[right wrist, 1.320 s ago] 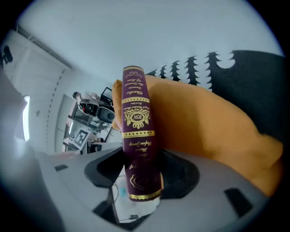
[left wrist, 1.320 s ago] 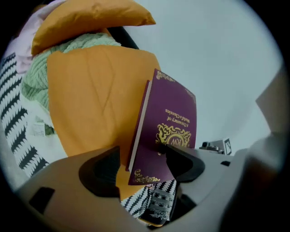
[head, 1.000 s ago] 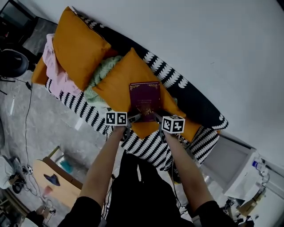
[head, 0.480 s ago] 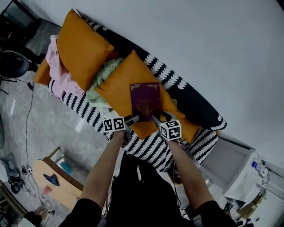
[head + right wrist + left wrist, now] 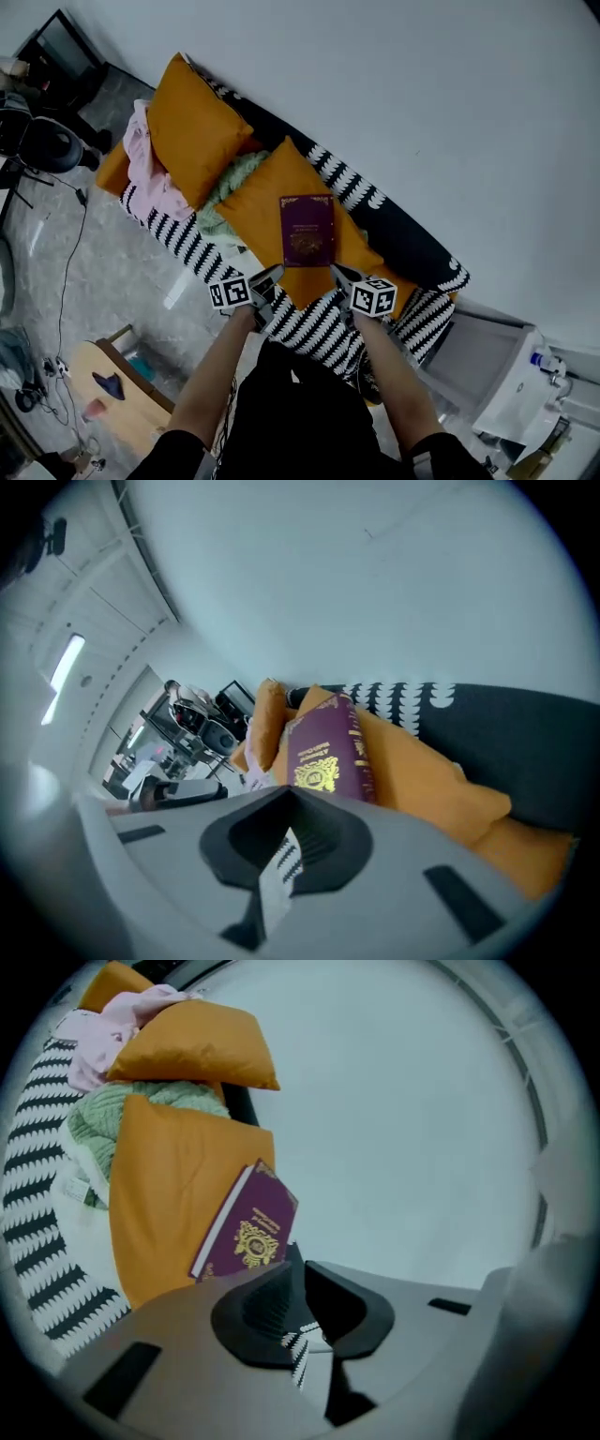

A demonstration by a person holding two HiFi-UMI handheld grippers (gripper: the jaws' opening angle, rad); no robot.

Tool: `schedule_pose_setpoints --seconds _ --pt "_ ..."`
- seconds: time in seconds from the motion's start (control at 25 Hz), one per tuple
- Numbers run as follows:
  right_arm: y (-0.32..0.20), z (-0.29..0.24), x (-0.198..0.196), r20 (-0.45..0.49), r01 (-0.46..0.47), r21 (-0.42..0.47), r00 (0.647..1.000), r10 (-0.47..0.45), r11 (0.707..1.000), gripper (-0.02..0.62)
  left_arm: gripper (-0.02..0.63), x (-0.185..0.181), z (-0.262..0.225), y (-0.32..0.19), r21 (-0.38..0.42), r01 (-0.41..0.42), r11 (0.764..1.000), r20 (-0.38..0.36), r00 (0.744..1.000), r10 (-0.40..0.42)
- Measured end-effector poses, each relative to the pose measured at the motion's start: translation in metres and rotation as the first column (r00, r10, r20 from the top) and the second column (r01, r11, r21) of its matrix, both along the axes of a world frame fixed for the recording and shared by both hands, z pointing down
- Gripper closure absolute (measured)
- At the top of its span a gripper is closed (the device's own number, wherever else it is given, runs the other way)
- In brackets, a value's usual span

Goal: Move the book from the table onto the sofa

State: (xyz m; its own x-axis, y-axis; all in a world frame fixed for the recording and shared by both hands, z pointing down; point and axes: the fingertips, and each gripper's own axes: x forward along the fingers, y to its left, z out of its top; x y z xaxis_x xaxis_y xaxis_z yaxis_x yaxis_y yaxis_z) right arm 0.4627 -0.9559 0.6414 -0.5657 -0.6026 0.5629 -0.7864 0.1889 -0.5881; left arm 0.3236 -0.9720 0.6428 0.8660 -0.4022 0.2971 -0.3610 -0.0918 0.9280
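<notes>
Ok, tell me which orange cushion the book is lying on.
The near cushion, lower right of the two in the head view, carries the purple book; the far cushion, beside the pink cloth, has none.

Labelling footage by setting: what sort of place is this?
Likely a lab staged as a living room: a striped sofa with orange cushions, but an office chair nearby.

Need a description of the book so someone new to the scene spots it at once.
Find the black-and-white patterned sofa against the white wall. On the orange cushion at its middle lies the book, cover up. Unlike the soft fabrics around it, it is a flat maroon rectangle with a gold emblem.
</notes>
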Motion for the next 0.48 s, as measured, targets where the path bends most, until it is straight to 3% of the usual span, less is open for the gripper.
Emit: schedule_pose_setpoints --seconds 0.12,0.28,0.48 --pt "0.023 -0.028 -0.007 0.139 -0.025 0.013 0.99 0.023 1.0 0.588 0.588 -0.01 -0.041 0.02 0.066 0.035 0.997 -0.061 0.998 -0.031" --pt "0.055 -0.064 0.003 0.263 -0.121 0.008 0.958 0.115 0.993 0.588 0.595 -0.039 -0.078 0.043 0.076 0.182 0.98 -0.147 0.975 -0.169" --pt "0.091 -0.107 0.011 0.404 -0.118 0.052 0.911 0.088 0.992 0.588 0.595 -0.045 -0.111 0.076 0.071 0.225 0.972 -0.193 0.959 -0.208"
